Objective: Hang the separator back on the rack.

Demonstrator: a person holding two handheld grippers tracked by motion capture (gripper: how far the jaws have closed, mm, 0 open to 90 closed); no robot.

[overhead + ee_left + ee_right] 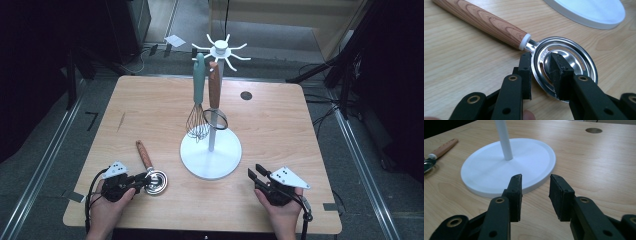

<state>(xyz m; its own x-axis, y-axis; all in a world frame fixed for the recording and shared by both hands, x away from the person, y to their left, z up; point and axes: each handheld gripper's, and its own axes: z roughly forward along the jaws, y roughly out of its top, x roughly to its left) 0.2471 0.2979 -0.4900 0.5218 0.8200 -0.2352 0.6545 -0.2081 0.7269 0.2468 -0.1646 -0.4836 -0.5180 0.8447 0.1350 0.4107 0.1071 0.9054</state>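
While the white stand carries a whisk and a strainer, I see my left gripper pinching the metal strainer's rim; my right gripper rests low, spread, holding nothing.

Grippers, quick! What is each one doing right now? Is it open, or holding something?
Left gripper: jaws straddle the rim of the metal strainer; a firm grip cannot be told.
Right gripper: open, holding nothing, near the white stand base.
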